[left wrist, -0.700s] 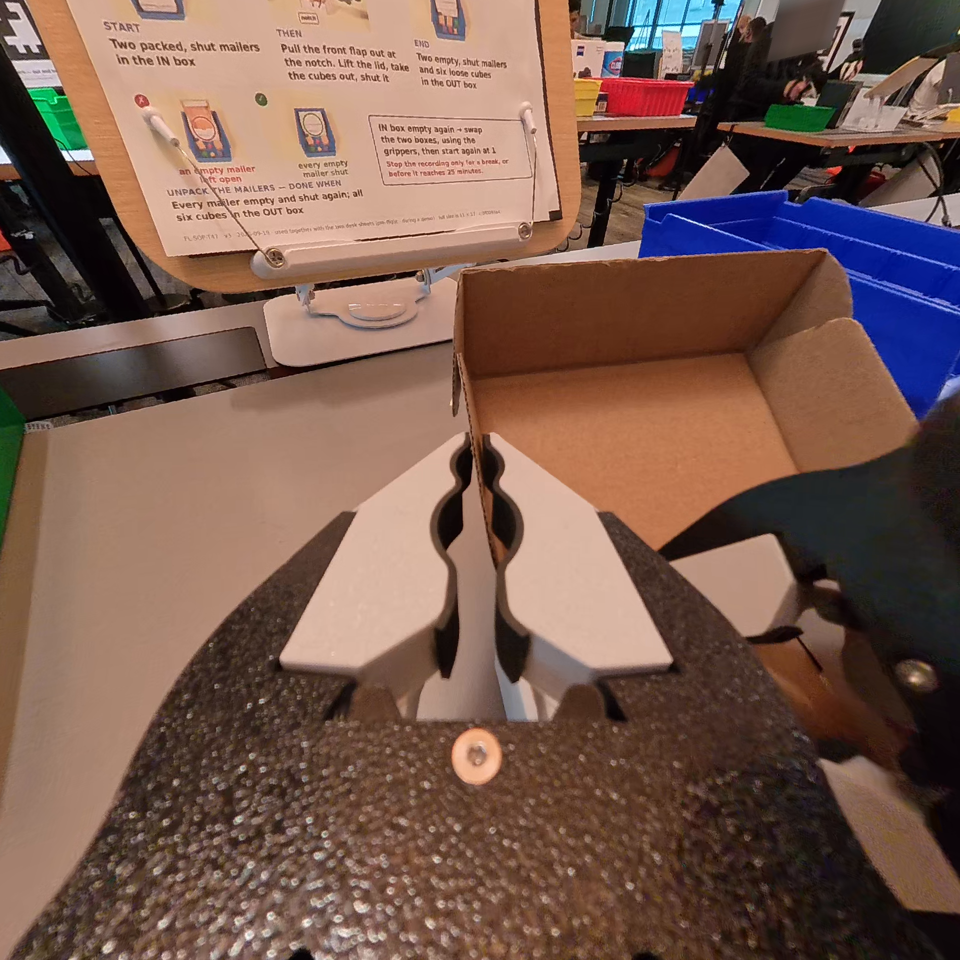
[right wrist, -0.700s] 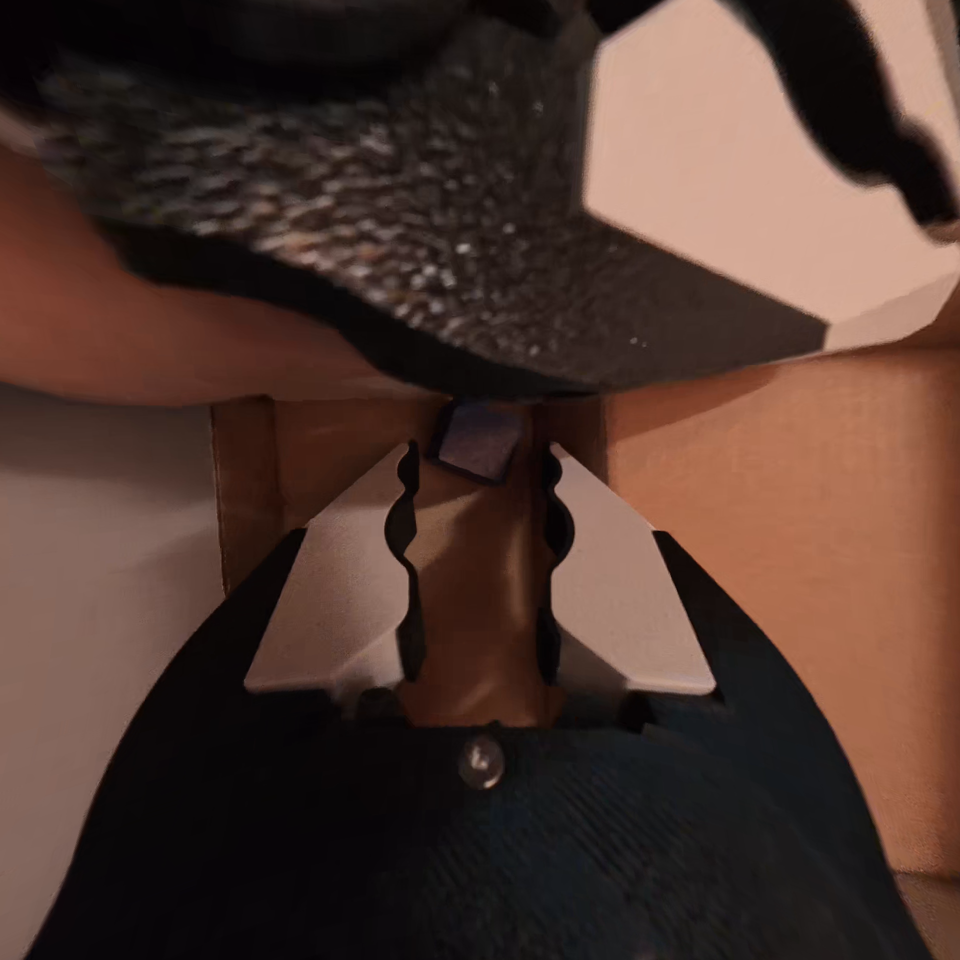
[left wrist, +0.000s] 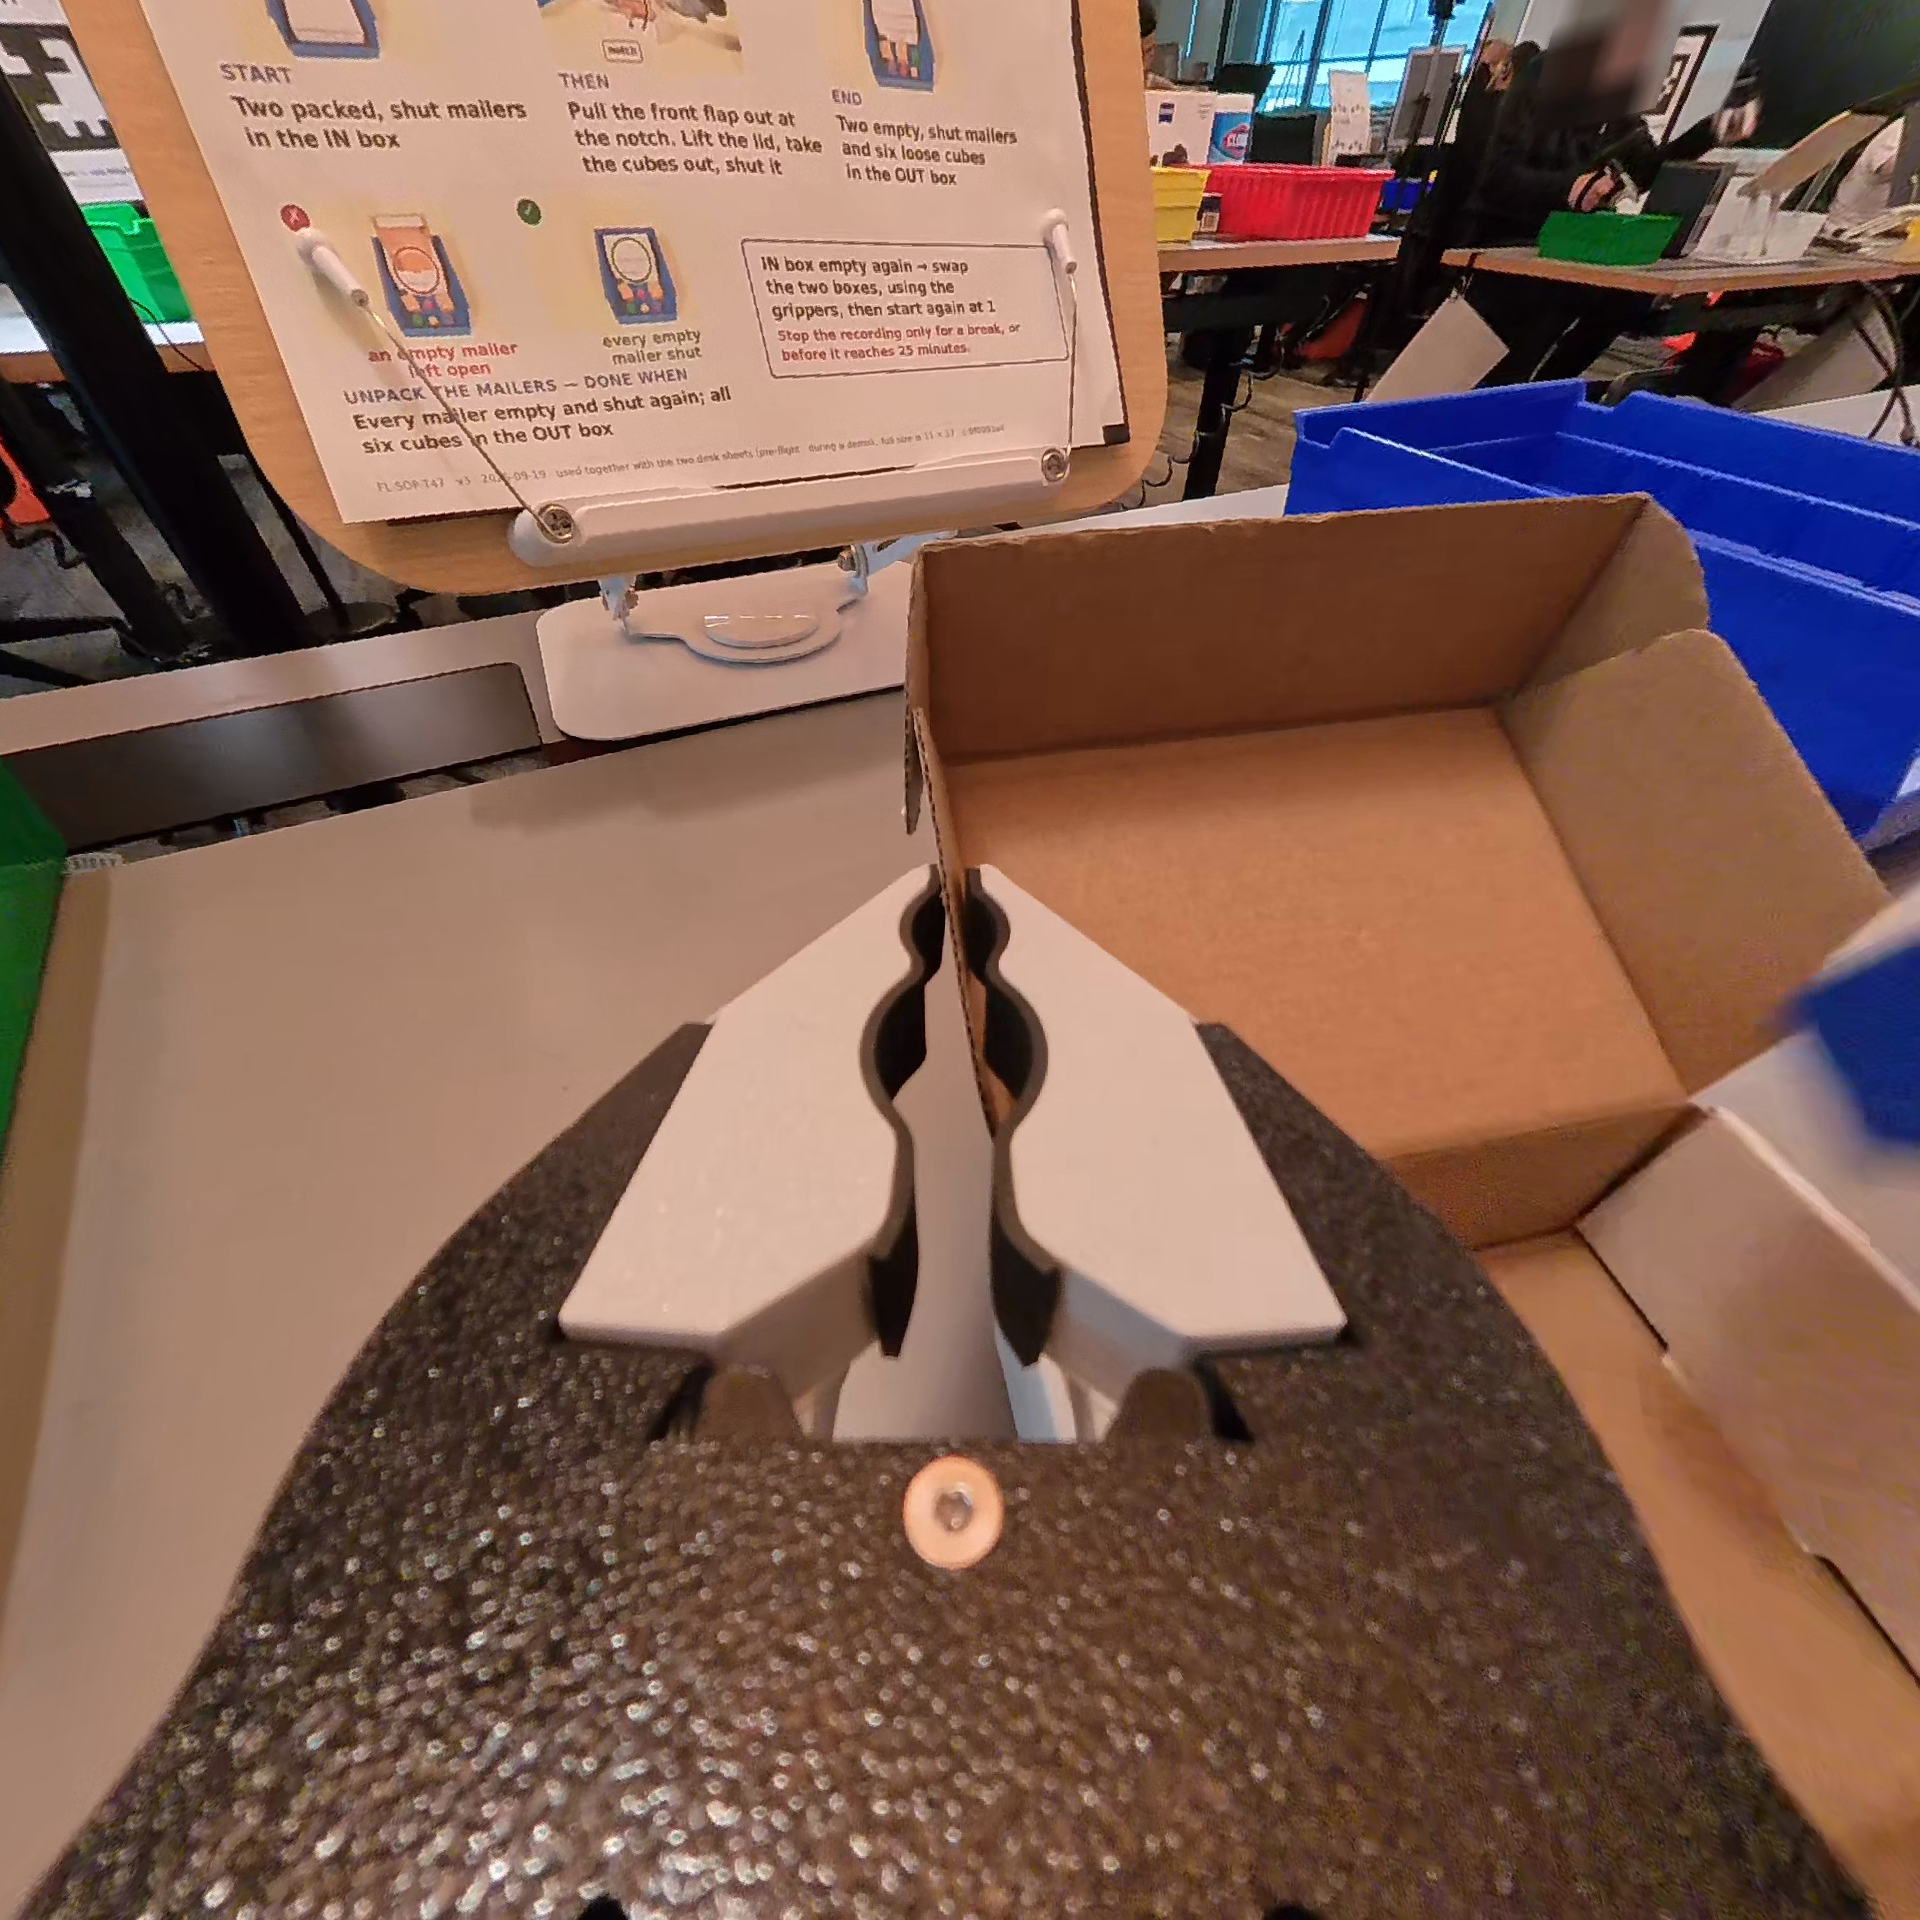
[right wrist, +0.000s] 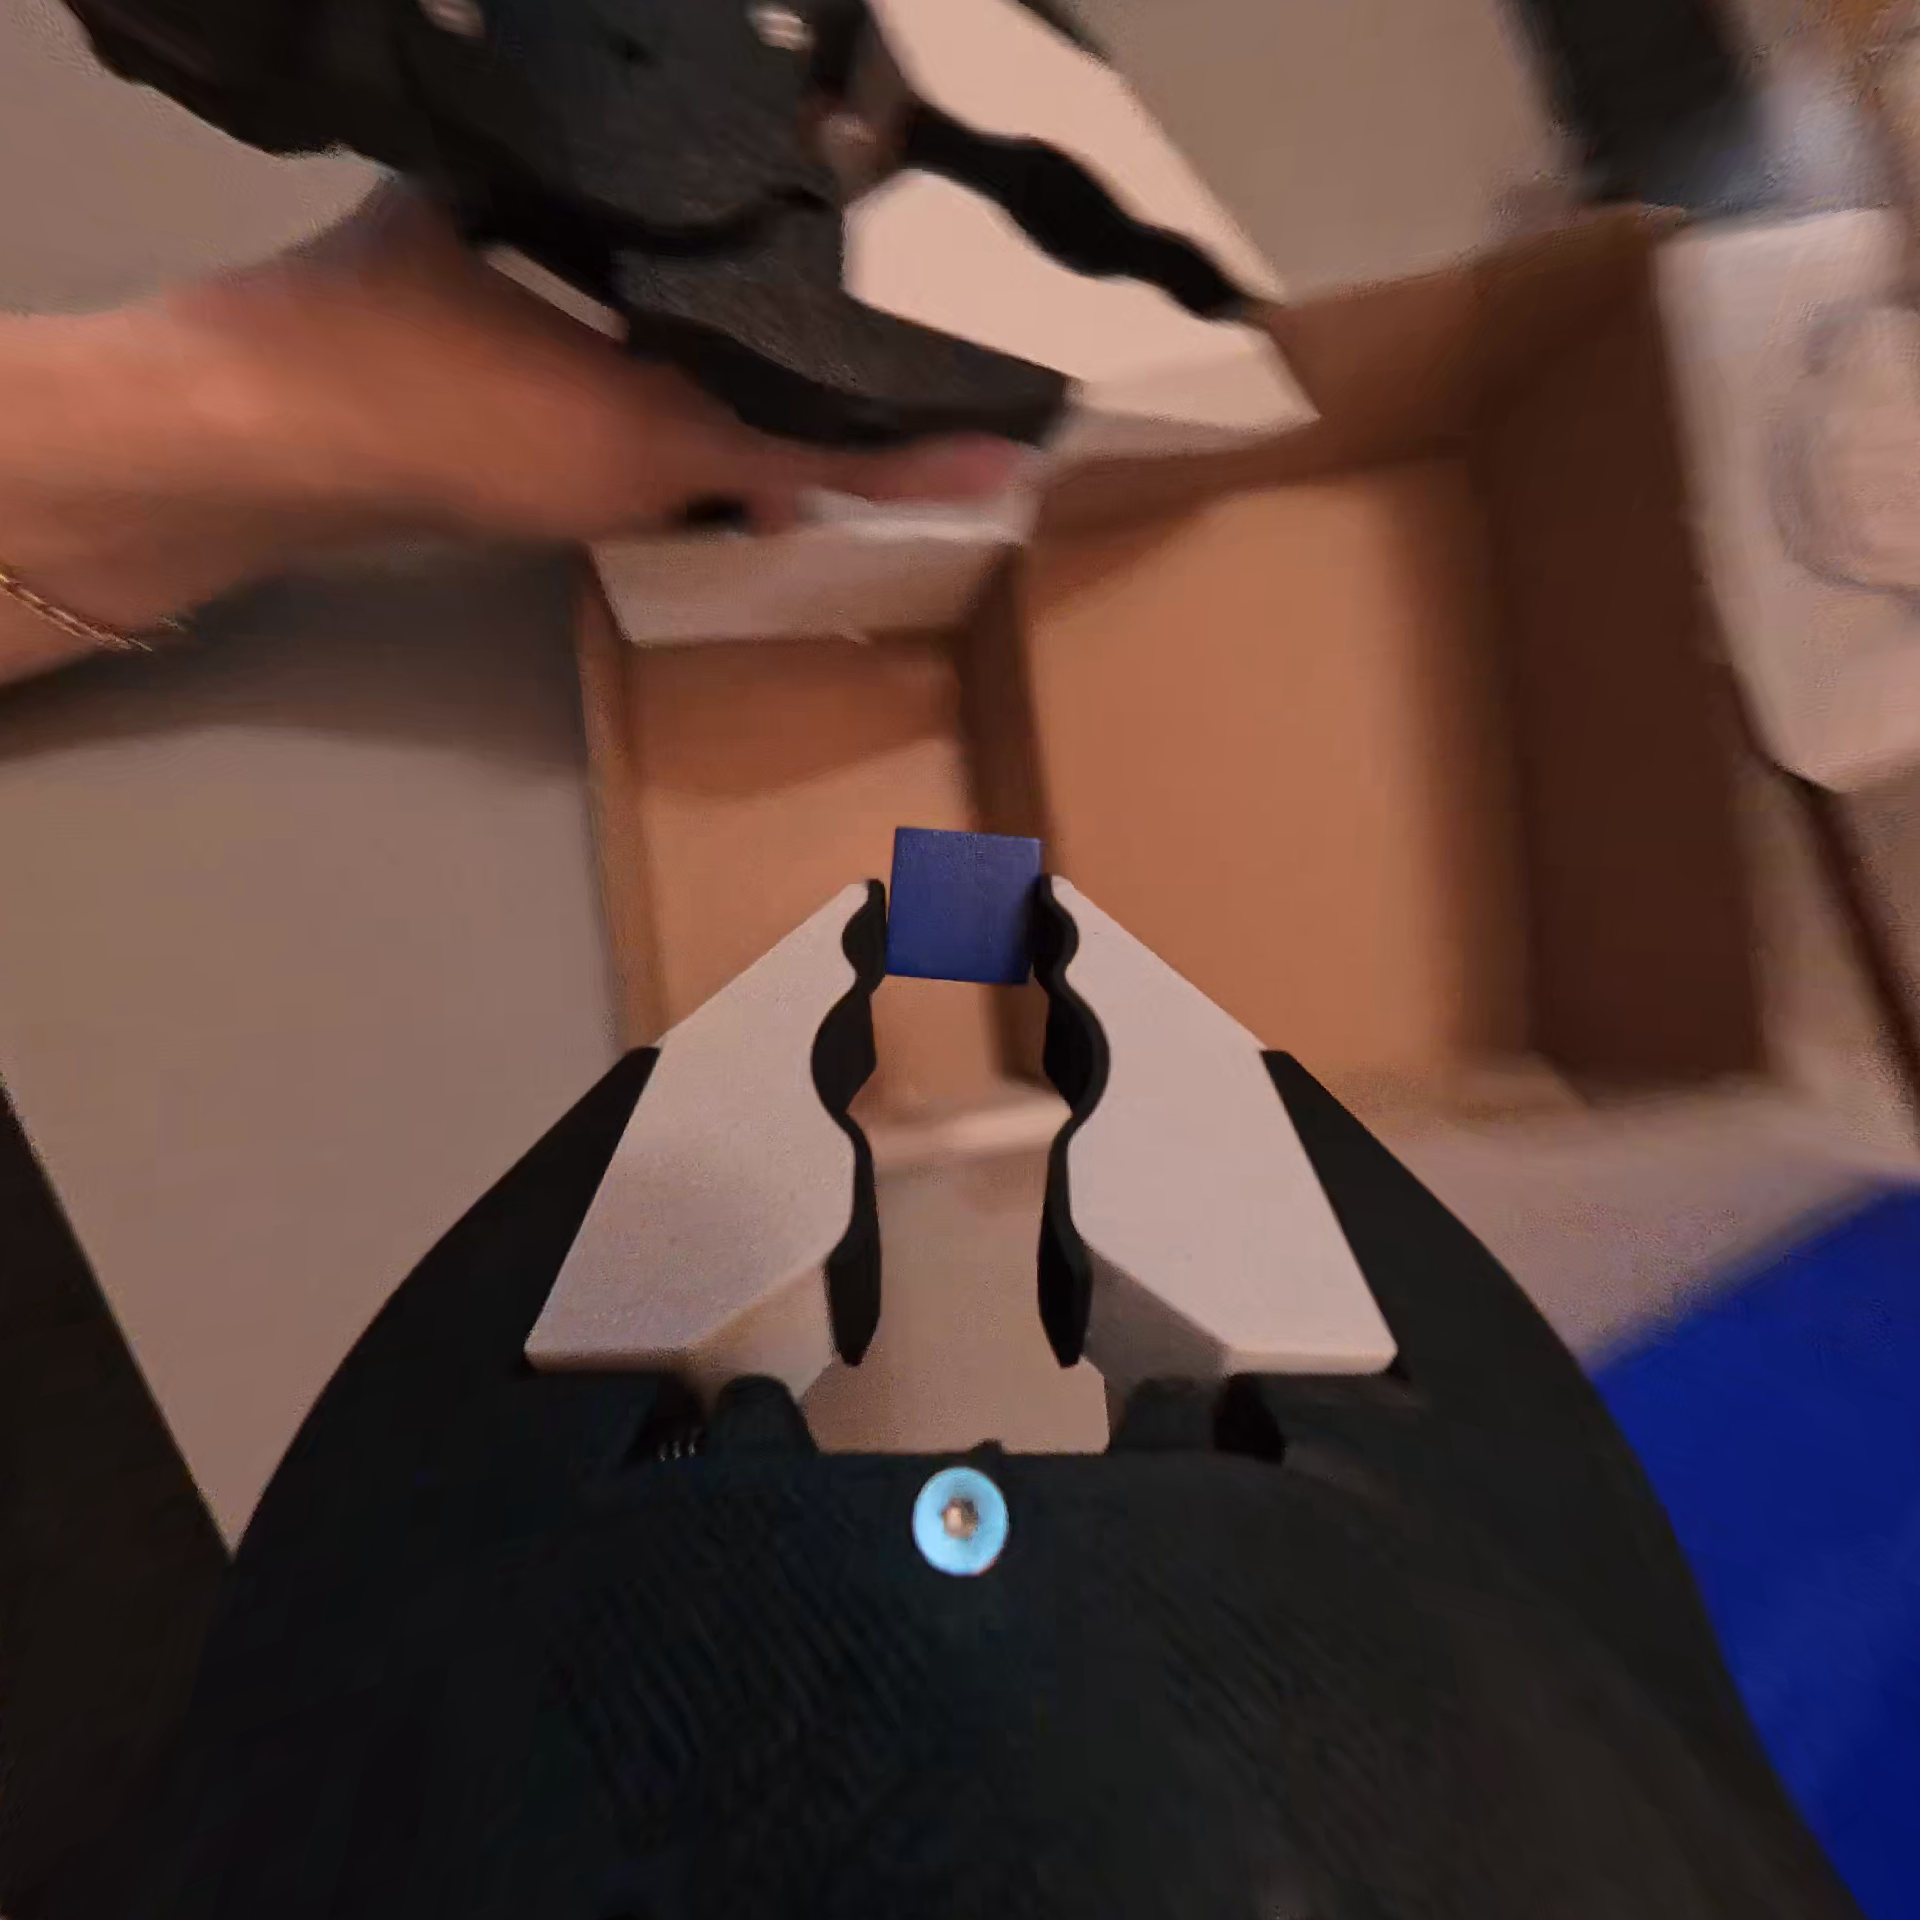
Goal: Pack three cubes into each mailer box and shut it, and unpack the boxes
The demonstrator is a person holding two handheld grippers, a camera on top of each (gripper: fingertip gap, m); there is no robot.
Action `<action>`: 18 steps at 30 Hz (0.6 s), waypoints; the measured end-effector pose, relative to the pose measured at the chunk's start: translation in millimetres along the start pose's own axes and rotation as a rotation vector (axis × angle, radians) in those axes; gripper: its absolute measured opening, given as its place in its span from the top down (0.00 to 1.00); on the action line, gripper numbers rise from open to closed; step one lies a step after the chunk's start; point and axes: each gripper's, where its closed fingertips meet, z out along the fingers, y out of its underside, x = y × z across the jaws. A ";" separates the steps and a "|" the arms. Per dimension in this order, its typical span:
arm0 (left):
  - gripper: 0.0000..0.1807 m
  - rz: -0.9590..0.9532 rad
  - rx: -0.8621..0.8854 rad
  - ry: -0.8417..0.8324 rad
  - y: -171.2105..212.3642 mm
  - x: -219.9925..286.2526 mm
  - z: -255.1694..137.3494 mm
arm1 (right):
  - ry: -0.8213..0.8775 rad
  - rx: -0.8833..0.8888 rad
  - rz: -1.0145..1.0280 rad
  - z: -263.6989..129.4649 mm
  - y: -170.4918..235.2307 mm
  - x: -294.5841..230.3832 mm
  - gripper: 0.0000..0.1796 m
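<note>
In the left wrist view, the left tool (left wrist: 956, 914) is clamped on the left side wall of an open cardboard mailer box (left wrist: 1299, 914), the thin corrugated edge pinched between its two pale fingers (left wrist: 790, 1122). The box sits on the grey counter (left wrist: 364, 1091), its lid standing up at the back and its brown floor bare. A blue bin (left wrist: 1683, 499) stands just behind and to the right of the box, and a wooden stand holding a printed instruction sheet (left wrist: 644, 249) rises behind the counter. At the right edge a blurred blue shape (left wrist: 1870, 1029) shows; what it is cannot be told. In the right wrist view, the right tool (right wrist: 961, 914) grips a small blue cube (right wrist: 961, 904) between its fingertips, held in the air above the open box (right wrist: 1247, 748), whose brown inside lies below and beyond it. Farther off at the upper left, the other tool (right wrist: 727, 260) appears blurred, with a person's hand (right wrist: 343, 436) under it, near the box's far wall. A blue patch (right wrist: 1766, 1507) fills the lower right corner.
</note>
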 end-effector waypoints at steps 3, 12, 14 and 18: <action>1.00 0.013 -0.007 -0.005 0.0 0.8 -0.1 | 0.298 0.070 0.113 -84.5 31.4 70.8 0.85; 1.00 0.073 -0.018 -0.014 0.5 5.8 -0.2 | 0.568 -0.130 0.596 -126.1 236.4 238.0 0.85; 1.00 0.068 -0.014 -0.016 0.7 5.4 0.4 | 0.550 -0.157 0.621 -114.0 255.1 246.1 0.85; 1.00 0.071 -0.012 -0.022 0.8 5.1 0.9 | 0.493 -0.220 0.658 -93.9 278.0 249.8 0.85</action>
